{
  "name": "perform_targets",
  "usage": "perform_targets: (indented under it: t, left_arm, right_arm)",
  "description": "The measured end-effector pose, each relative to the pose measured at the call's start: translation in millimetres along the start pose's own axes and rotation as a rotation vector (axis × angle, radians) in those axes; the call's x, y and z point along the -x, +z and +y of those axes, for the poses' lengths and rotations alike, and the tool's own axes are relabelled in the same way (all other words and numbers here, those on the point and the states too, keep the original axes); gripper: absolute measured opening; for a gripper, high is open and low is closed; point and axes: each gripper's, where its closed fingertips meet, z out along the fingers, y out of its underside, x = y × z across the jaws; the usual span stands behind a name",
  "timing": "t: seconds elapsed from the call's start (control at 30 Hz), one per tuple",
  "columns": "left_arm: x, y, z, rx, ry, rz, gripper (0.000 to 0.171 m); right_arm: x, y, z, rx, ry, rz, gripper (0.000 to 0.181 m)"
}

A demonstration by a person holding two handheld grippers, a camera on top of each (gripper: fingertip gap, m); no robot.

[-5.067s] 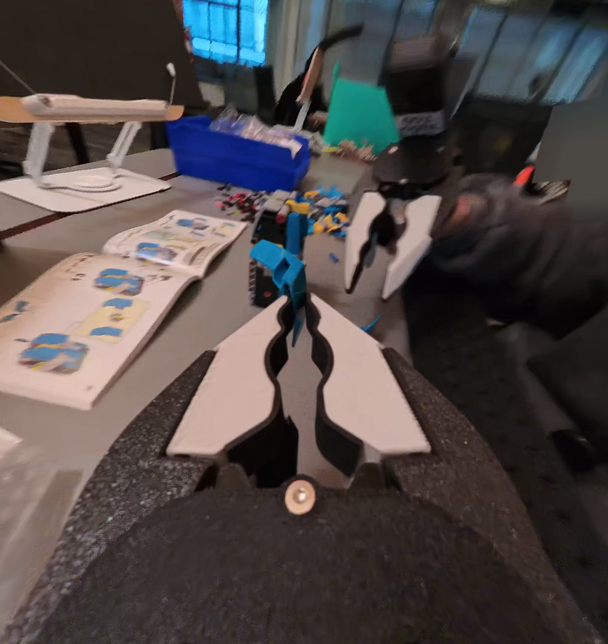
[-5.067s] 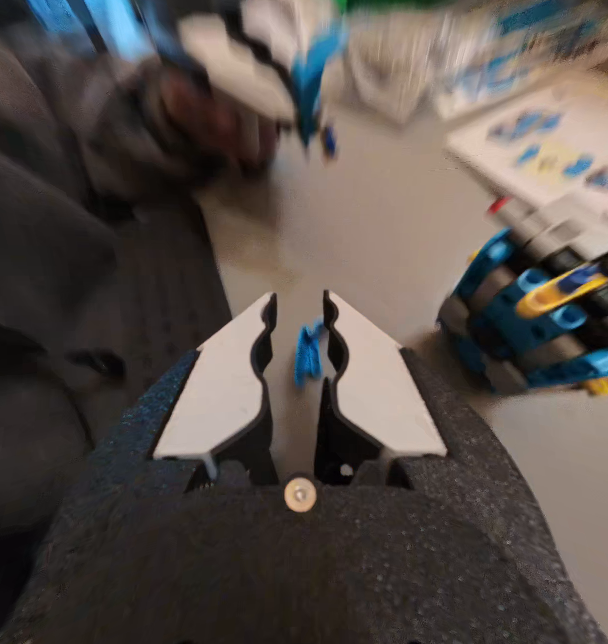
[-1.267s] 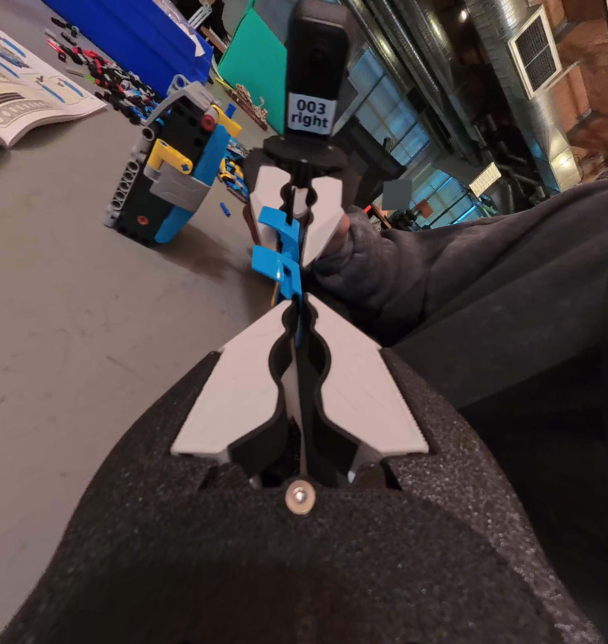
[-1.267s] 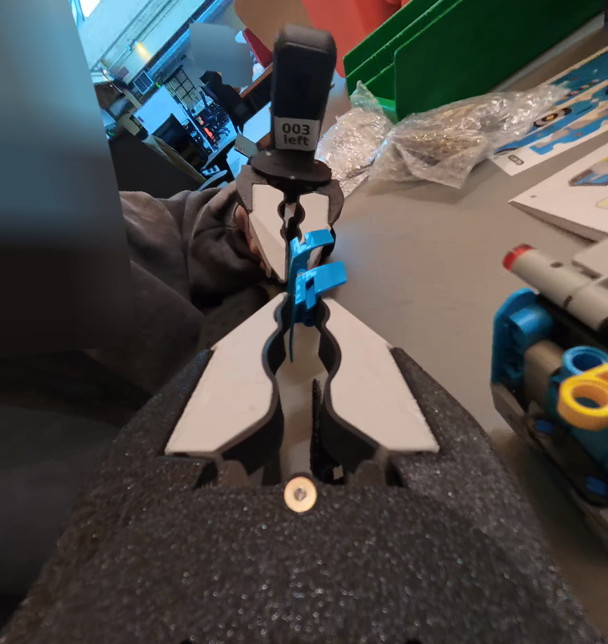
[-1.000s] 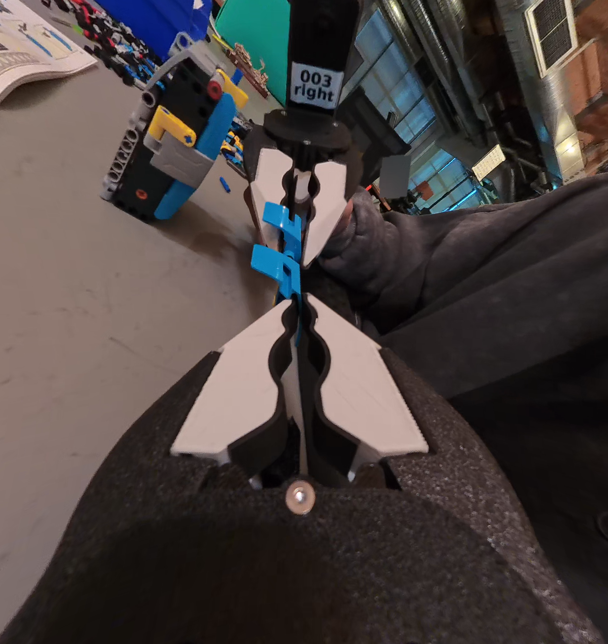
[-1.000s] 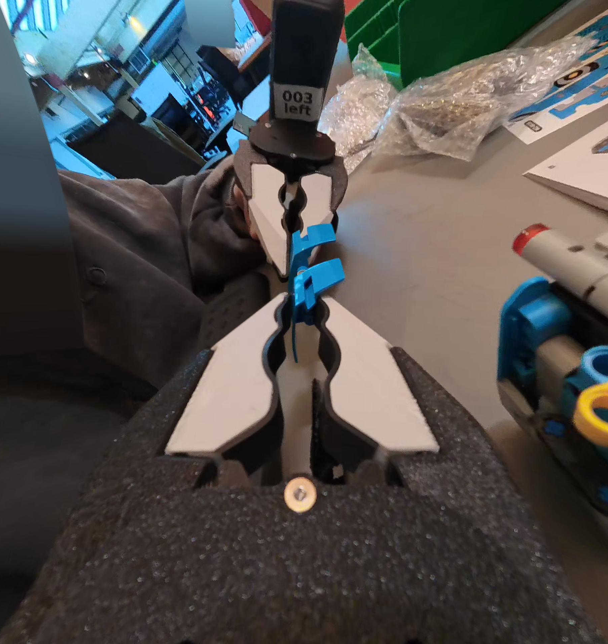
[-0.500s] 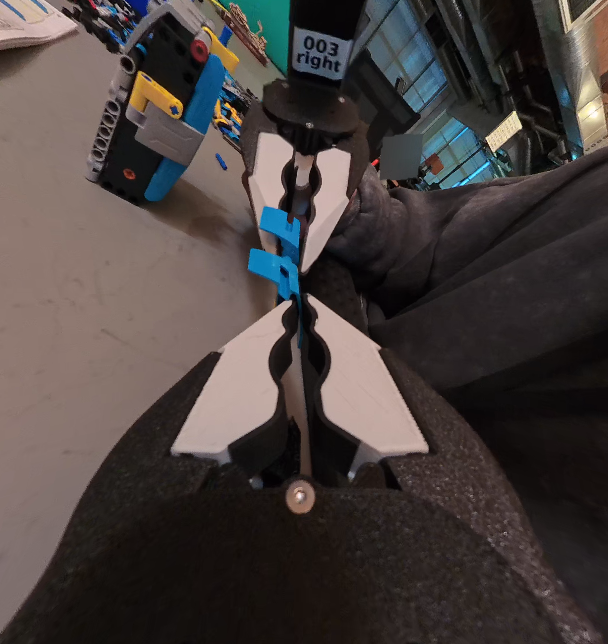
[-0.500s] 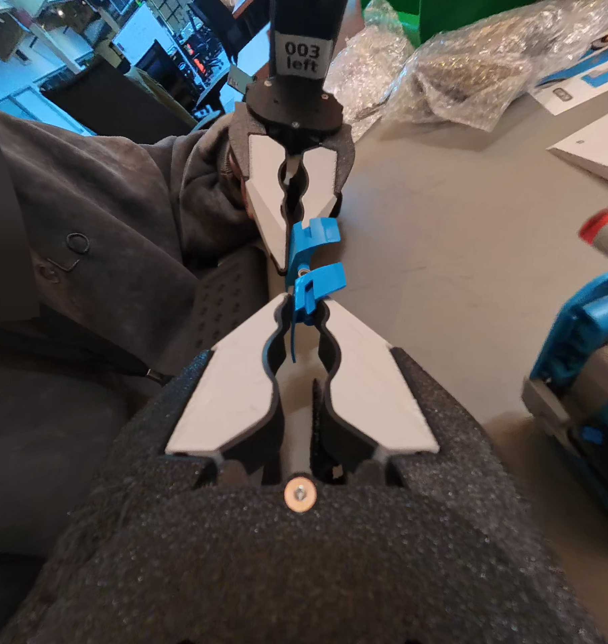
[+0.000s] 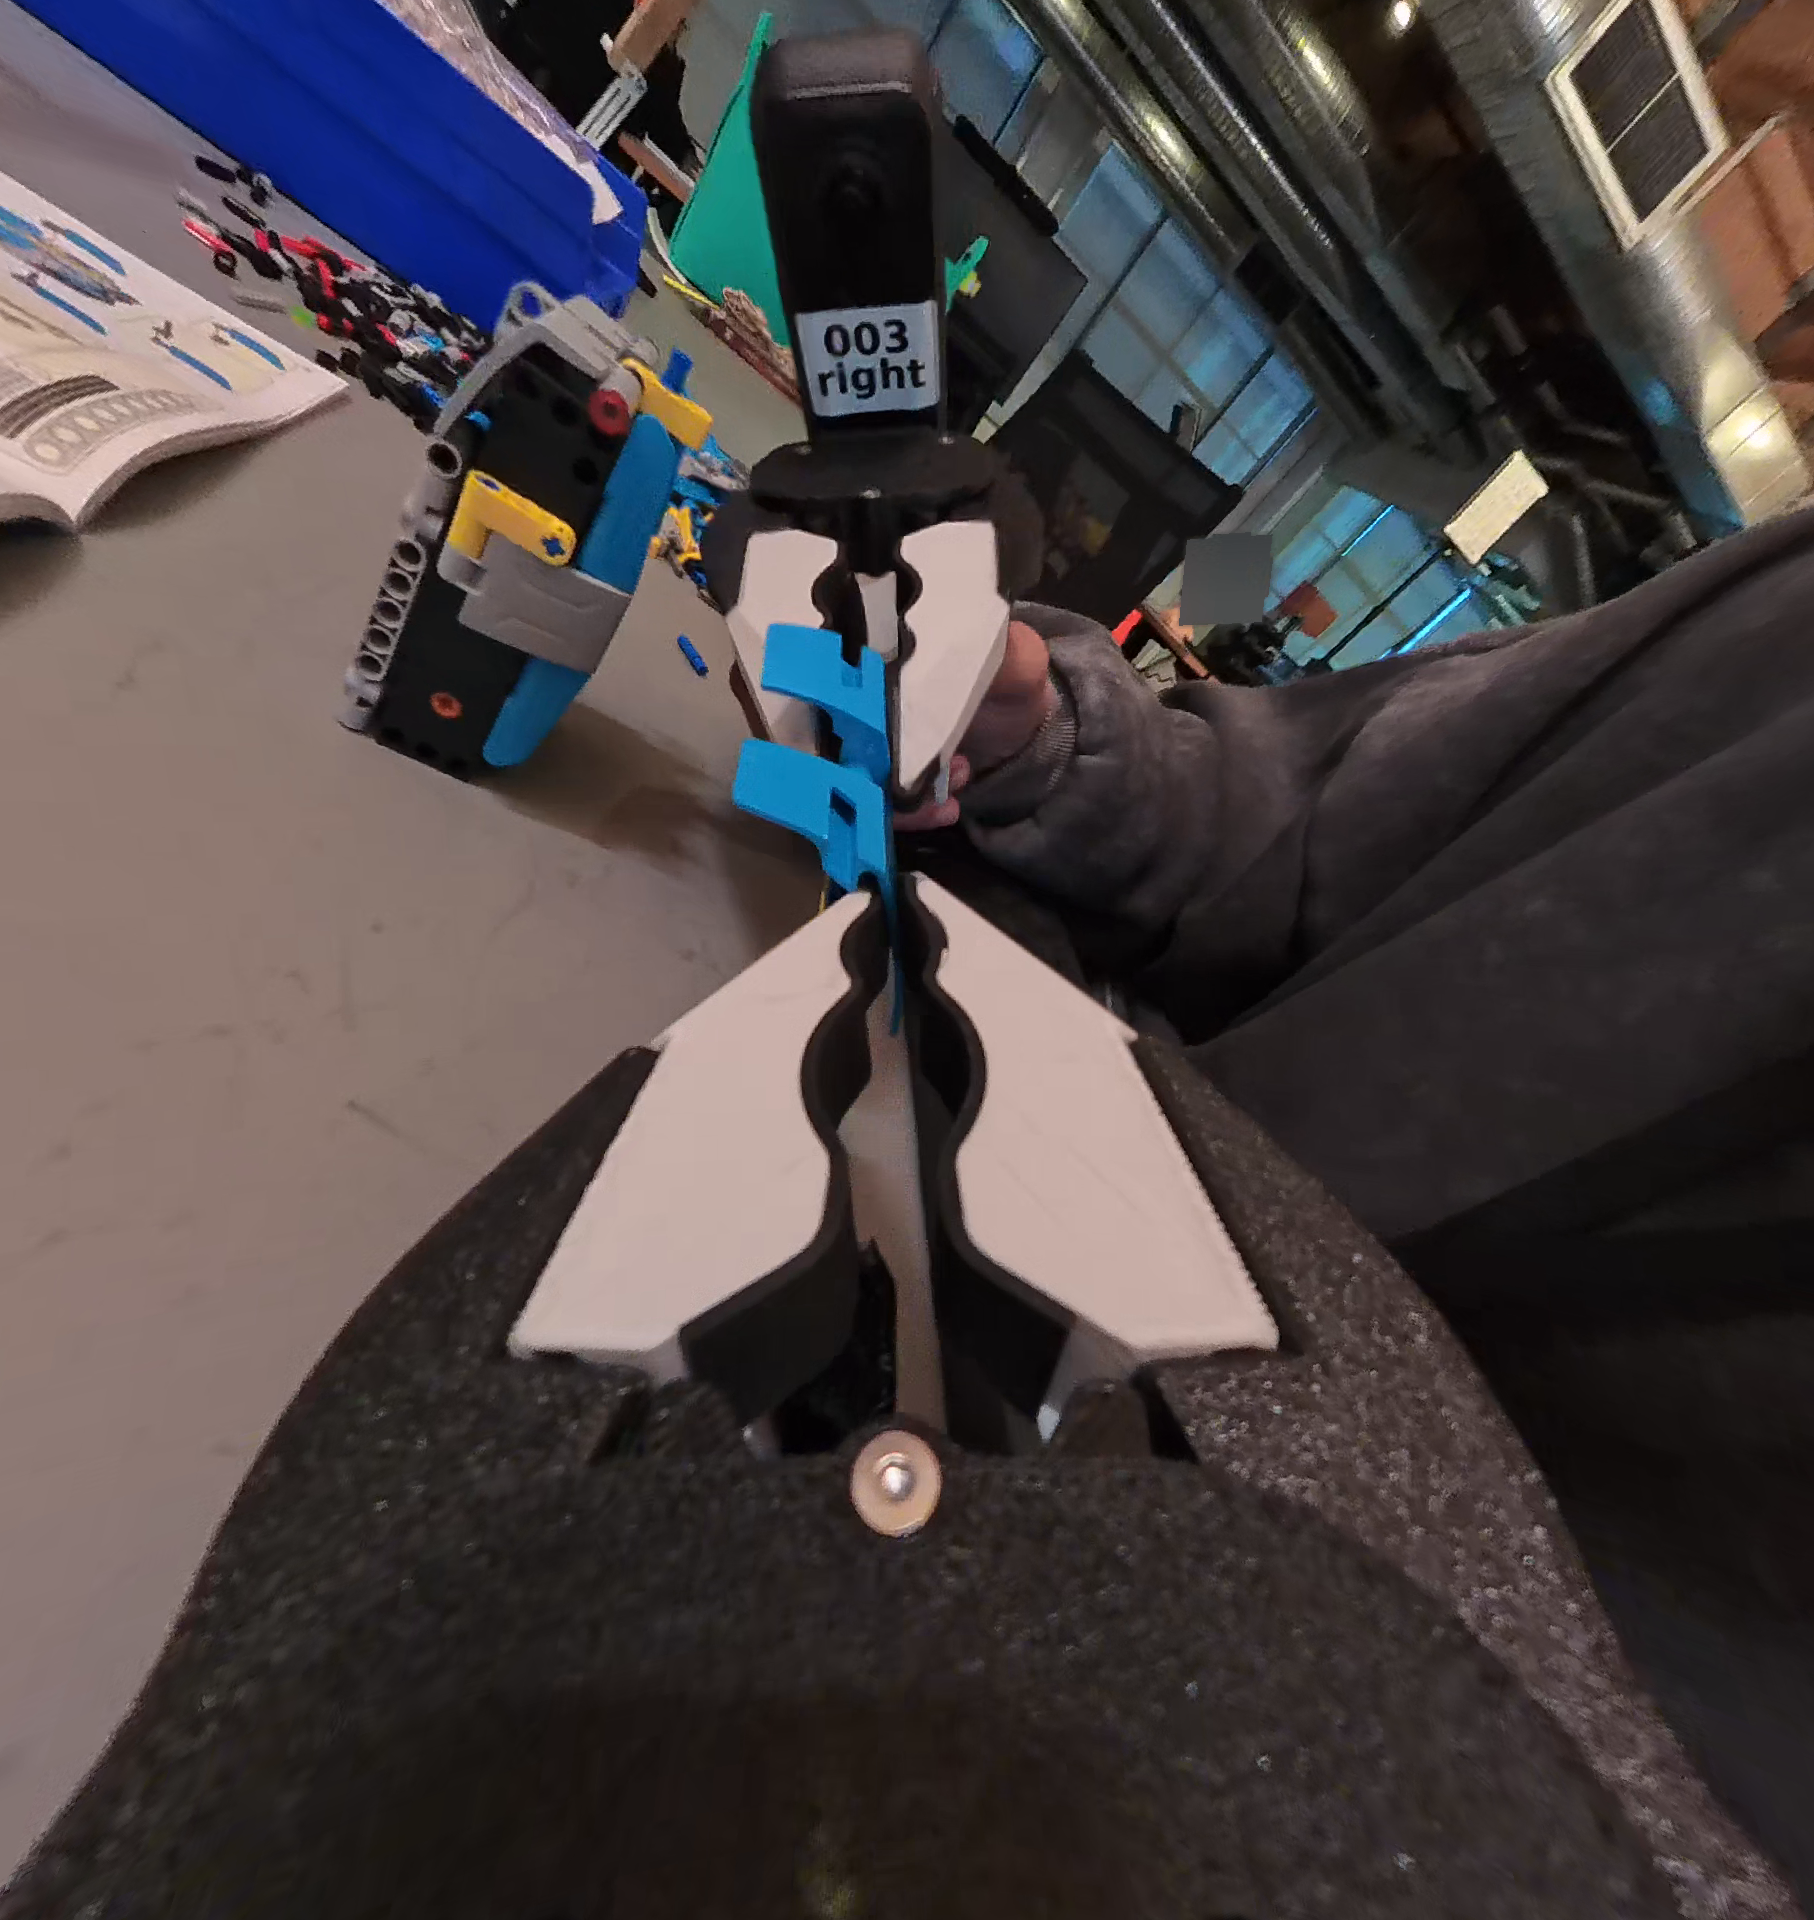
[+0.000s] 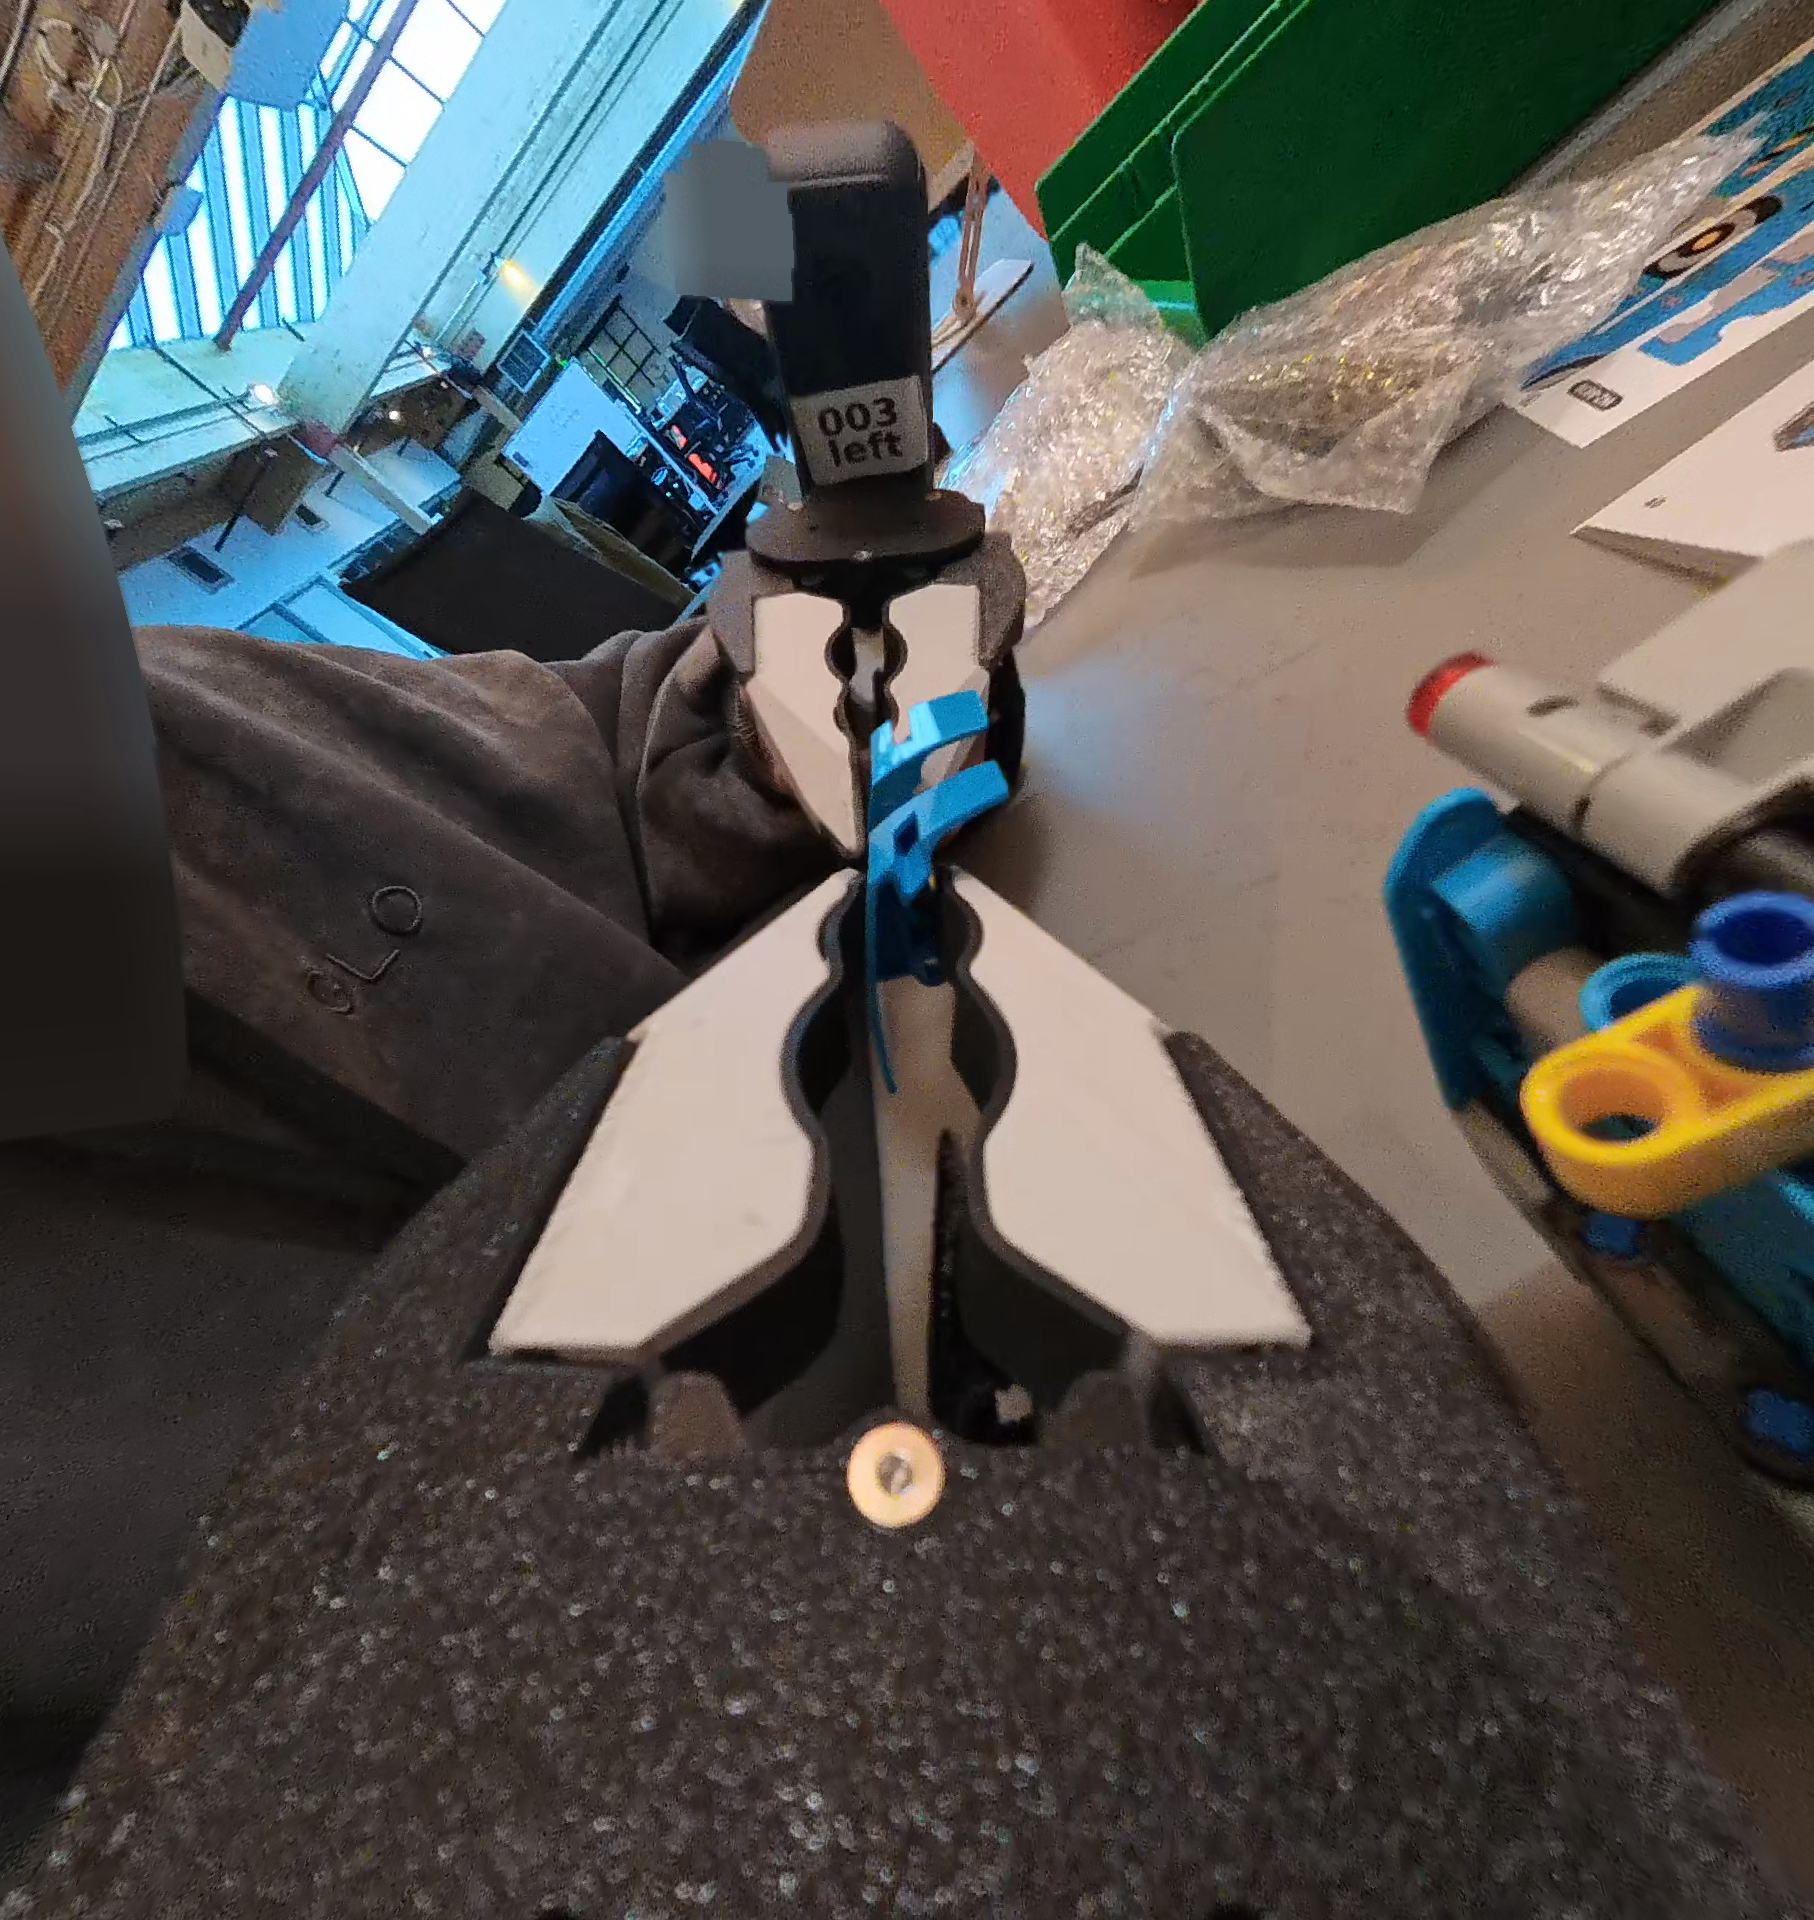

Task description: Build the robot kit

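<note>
Blue pcs [image 9: 815, 805] nipped by both tools | brick model [image 9: 529, 582] beside | booklet [image 9: 72, 384] behind

Dim, cool indoor light, sharp at centre

We see blue daylight from the windows [image 10: 259, 166], a soft shadow on the desk [image 9: 207, 987], strong wide-angle bending at the edges, and slight blur at the right margins.

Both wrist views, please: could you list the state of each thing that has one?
Left gripper: shut on its blue plastic panel piece.
Right gripper: shut on second blue plastic panel piece.
Black, blue and grey brick model: standing tilted on grey table.
Instruction booklet: open.
</note>
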Motion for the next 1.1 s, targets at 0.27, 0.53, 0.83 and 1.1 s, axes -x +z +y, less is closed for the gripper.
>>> perform_targets:
  t: [0.27,0.53,0.83,1.1]
  left_arm:
    - [2.5,-6.5,-7.4,-0.040,-0.066,0.029,0.000]
    - [1.9,-7.2,-9.2,-0.061,-0.044,0.019,0.000]
    - [-1.5,-10.2,-23.9,-0.183,-0.041,0.030,0.000]
    - [1.0,-9.0,-19.0,-0.147,-0.083,0.039,0.000]
  right_arm:
    - [-3.8,-5.1,-3.5,-0.021,-0.023,0.026,0.029]
    - [-4.4,-4.8,4.2,0.036,-0.066,0.063,0.012]
    - [3.5,-6.0,-9.6,-0.061,-0.036,0.026,0.004]
    - [-0.7,-5.1,-2.8,-0.006,-0.117,0.088,0.004]
